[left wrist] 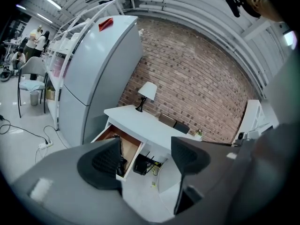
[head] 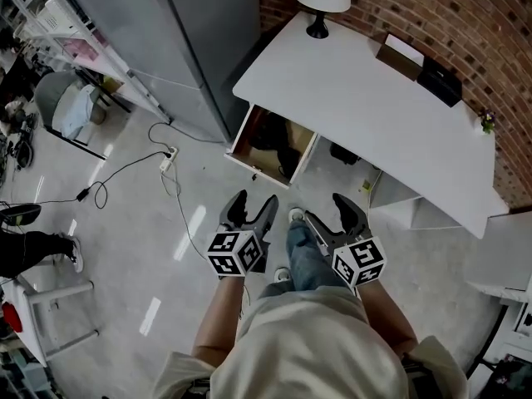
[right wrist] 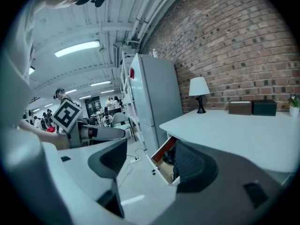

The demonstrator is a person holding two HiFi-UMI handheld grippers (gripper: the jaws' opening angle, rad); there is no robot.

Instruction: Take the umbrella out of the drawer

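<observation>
A person stands facing a white worktop (head: 366, 98) whose drawer (head: 243, 133) is pulled open. The umbrella (head: 268, 131), a dark shape, lies inside the drawer. The left tool (head: 255, 199) and right tool (head: 322, 208) hover side by side short of the drawer, jaws spread, holding nothing.

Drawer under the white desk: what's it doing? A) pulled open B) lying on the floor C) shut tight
A: the drawer sticks out from under the desk, so you can see down into its wooden inside.
</observation>
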